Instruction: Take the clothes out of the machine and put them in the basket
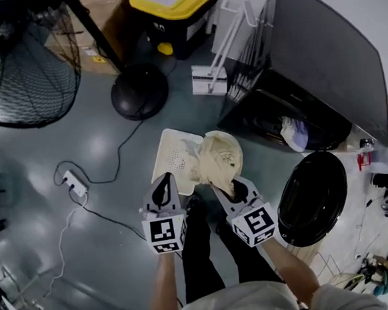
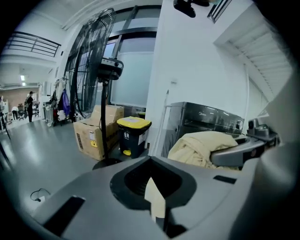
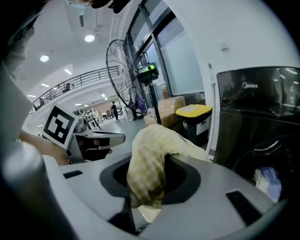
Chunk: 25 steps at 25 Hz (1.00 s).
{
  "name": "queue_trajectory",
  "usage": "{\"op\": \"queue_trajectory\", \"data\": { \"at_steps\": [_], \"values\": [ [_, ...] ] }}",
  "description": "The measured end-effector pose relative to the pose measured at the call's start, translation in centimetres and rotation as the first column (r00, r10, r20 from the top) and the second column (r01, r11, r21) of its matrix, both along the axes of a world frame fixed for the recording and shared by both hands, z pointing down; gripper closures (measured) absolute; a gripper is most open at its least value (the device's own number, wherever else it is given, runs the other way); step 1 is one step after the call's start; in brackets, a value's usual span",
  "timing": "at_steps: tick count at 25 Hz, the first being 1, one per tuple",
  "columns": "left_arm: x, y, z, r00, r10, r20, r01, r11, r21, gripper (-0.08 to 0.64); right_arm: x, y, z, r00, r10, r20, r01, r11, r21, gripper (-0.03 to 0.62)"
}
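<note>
While the standing fan fills the far left of the head view, the left gripper points forward over the grey floor with its jaws drawn together and nothing between them. Just to its right the cream basket sits on that floor. A pale yellow garment bunches over the basket's right edge (whether it touches the basket I cannot tell), and the right gripper has its jaws clamped on a fold of it. Farther right stands the dark washing machine. Its round door is swung open, and a bluish-white cloth lies inside the drum.
</note>
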<state>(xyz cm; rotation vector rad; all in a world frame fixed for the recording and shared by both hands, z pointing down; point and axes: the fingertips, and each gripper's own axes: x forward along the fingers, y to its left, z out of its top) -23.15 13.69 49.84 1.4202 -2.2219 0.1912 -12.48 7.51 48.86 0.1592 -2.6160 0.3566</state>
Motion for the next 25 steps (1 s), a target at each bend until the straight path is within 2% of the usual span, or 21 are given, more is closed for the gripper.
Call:
{"op": "queue_trajectory", "data": {
  "at_steps": [7,15,19,25],
  "values": [
    [-1.8,4.5,0.4,0.998,-0.068,0.004,0.068,0.998,-0.019,0.541,-4.3,3.4,4.5,0.995,-0.082,-0.049,0.081,0.996,-0.027,0.465],
    [-1.8,5.6,1.5,0.998,-0.064,-0.009,0.064,0.997,-0.034,0.541,-8.0,6.1,12.3,0.981,-0.116,-0.155,0.101,0.989,-0.107,0.463],
    [-1.5,5.3,2.0,0.999,-0.053,-0.013,0.052,0.998,-0.042,0.541,-8.5,6.5,17.1,0.963,-0.129,-0.239,0.094,0.984,-0.151,0.460],
    [-1.8,5.6,2.6,0.999,-0.042,-0.018,0.041,0.997,-0.058,0.541,-9.6,8.1,21.9,0.919,-0.197,-0.341,0.144,0.974,-0.175,0.454]
  ]
}}
